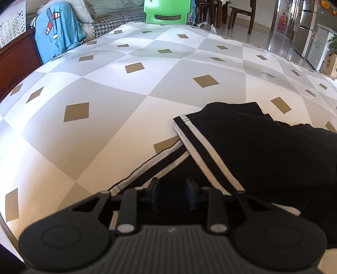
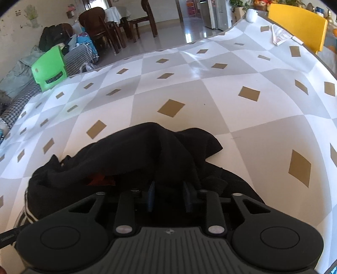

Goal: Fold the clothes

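black striped garment (image 1: 263, 147) lies bunched on checked tablecloth (image 1: 105, 84), at 3 o'clock in left view. left gripper (image 1: 172, 195) fingers apart over striped edge; right gripper (image 2: 169, 195) fingers apart over rumpled heap, likely seeking edges to spread.

Garment (image 1: 263, 151) lies on table (image 1: 105, 88), lower right of left wrist frame. Chair (image 1: 166, 10) behind table, top centre.

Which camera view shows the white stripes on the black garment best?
The left wrist view: the white stripes run long and sharp across the black garment. The right wrist view shows only a short striped piece at the lower left edge.
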`<state>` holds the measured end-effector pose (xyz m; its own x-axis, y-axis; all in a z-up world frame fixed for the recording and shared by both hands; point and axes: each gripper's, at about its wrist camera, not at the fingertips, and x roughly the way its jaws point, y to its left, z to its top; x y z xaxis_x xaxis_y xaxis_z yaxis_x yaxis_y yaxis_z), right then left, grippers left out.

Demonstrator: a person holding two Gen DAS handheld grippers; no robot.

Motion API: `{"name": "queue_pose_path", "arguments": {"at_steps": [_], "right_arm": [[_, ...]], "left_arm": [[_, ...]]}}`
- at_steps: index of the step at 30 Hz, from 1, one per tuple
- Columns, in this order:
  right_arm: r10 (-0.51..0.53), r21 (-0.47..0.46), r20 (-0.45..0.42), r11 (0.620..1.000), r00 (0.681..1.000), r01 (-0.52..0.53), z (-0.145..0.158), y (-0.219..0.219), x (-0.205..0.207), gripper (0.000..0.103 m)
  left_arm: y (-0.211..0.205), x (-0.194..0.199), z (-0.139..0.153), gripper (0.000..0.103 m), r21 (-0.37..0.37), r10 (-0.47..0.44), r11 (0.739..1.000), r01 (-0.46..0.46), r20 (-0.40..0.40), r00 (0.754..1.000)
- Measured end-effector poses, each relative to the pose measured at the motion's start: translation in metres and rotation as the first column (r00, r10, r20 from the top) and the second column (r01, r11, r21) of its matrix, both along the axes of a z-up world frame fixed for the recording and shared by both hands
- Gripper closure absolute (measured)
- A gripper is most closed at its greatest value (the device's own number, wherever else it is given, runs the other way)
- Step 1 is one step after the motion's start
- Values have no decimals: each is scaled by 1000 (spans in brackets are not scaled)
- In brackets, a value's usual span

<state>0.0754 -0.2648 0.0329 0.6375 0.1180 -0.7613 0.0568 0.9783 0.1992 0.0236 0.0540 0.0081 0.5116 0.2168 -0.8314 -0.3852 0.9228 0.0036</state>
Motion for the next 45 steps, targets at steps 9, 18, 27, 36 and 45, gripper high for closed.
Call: {"name": "queue_pose_path", "arguments": {"at_steps": [9,18,27,36,45], "right_arm": [[62,153,112,985,992,-79,35,-15,2,55],[202,103,107,972,974,-213,45,8,39,50],[357,88,40,929,933,-359,28,19,76,46],[492,140,-4,862,871,-487,10,16,113,43],[559,182,-40,819,828,-544,-7,17,130,40]], "left_arm": [[3,-5,10,70,-84,18,996,-16,24,1000],[-33,1,20,65,-92,-174,979,180,71,982],[-50,10,16,60,-78,-247,965,251,65,967],[-64,18,10,60,-45,-312,948,314,55,949],[-67,27,5,56,-63,-322,944,325,58,945]]}}
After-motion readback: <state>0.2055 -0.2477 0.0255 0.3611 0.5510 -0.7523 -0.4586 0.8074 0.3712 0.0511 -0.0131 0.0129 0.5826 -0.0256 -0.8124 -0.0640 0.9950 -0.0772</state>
